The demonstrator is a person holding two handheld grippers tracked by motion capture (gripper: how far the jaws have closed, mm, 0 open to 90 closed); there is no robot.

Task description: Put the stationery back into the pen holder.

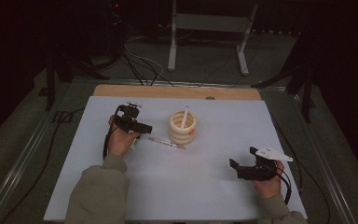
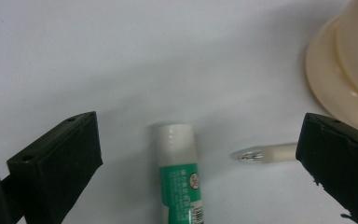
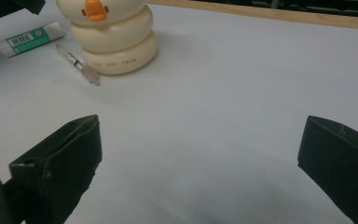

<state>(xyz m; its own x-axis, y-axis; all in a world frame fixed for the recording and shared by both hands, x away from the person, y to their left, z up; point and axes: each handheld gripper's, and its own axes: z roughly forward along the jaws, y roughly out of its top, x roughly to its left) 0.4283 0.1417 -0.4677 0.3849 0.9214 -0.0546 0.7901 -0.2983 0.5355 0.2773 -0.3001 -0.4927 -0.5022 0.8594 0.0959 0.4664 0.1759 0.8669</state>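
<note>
1. The left gripper [image 2: 200,154] hangs over a glue stick [image 2: 181,175] with its jaws spread wide; the stick lies on the sheet in the gap between them, a little nearer the left jaw and touching neither.
2. In the left gripper view the glue stick's long axis runs straight away from the camera, parallel to the jaws, white cap pointing forward and the green labelled body toward the camera.
3. A clear pen [image 2: 265,154] lies crosswise just beside the right jaw, its tip pointing toward the glue stick but apart from it; its far end is hidden behind that jaw.
4. Beyond the right jaw stands a cream ringed pen holder [image 2: 340,79] with a duck bill on its side; a white pen [image 1: 184,116] leans inside it.
5. The right gripper [image 3: 200,158] is held low, well apart from these things, jaws open wide with nothing between them.
6. The surface is a white sheet [image 1: 205,186] laid on a wooden table [image 1: 177,91].
7. The room behind is dark, with grey floor, trailing cables and a white metal stand [image 1: 209,32].
8. The glue stick's lower end is cut off by the frame edge, and its label print is too small to read.
</note>
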